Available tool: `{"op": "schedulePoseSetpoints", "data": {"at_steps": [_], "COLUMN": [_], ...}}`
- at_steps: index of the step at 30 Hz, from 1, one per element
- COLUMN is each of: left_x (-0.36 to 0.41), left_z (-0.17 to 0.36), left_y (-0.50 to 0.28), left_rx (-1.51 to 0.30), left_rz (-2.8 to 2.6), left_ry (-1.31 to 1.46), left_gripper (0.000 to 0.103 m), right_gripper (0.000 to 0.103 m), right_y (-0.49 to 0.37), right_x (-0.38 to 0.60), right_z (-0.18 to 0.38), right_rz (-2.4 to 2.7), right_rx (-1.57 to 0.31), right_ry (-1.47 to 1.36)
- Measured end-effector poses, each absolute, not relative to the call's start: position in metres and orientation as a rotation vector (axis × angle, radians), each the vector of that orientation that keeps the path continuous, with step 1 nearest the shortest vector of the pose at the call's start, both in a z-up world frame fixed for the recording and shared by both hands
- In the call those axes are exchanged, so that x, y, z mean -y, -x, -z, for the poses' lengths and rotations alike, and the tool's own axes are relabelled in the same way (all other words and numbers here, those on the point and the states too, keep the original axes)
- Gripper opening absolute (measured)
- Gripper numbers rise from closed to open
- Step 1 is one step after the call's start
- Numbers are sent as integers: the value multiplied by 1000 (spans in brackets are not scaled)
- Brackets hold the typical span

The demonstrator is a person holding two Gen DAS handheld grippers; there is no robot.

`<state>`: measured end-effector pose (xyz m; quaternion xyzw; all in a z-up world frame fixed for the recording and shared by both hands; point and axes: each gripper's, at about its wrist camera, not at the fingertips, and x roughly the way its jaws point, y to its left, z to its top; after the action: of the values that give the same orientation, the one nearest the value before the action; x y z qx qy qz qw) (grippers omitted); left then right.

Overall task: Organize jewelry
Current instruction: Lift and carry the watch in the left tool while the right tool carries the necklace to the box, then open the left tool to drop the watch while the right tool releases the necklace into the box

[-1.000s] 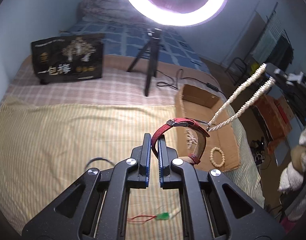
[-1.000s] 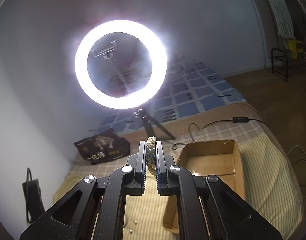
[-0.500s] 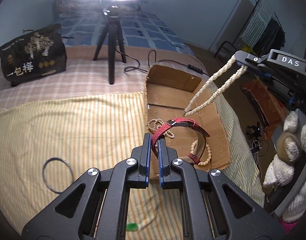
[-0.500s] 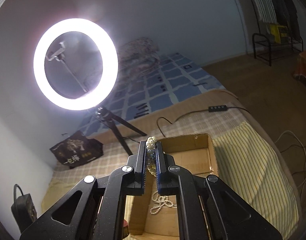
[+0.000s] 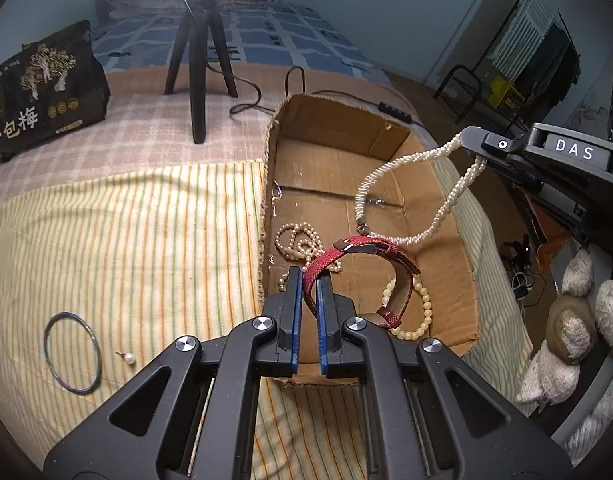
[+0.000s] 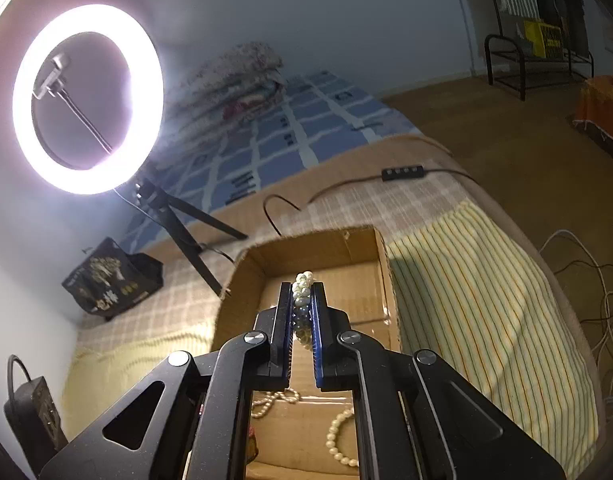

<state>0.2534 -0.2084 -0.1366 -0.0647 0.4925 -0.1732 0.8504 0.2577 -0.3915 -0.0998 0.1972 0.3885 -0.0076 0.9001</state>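
Over the cardboard box, both grippers carry loads. Left gripper is clamped on a red woven watch strap, hanging above the box floor. Right gripper is pinched on a twisted pearl necklace, whose loop dangles into the box, low end near the strap. Already inside: a pearl strand and a cream bead bracelet. Left on the striped sheet: a thin bangle and a pearl stud earring. Judgement: roughly halfway; two drops pending, two pickups remaining.
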Motion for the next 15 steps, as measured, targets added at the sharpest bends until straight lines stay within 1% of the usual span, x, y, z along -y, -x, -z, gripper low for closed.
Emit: {"op": "schedulePoseSetpoints", "data": {"at_steps": [6, 15], "left_x": [217, 217], "left_z": [148, 155], "left_y": [-256, -262], "left_rx": [-1066, -1090], "left_rz": [378, 370], "left_ry": [124, 129], "left_gripper": [4, 4], "right_gripper": [6, 7], "right_y": [-262, -261], "right_x": [394, 396], "right_z": [119, 133], "right_rz": [19, 34], "right_rx": [-860, -901], "right_ry": [-401, -399]}}
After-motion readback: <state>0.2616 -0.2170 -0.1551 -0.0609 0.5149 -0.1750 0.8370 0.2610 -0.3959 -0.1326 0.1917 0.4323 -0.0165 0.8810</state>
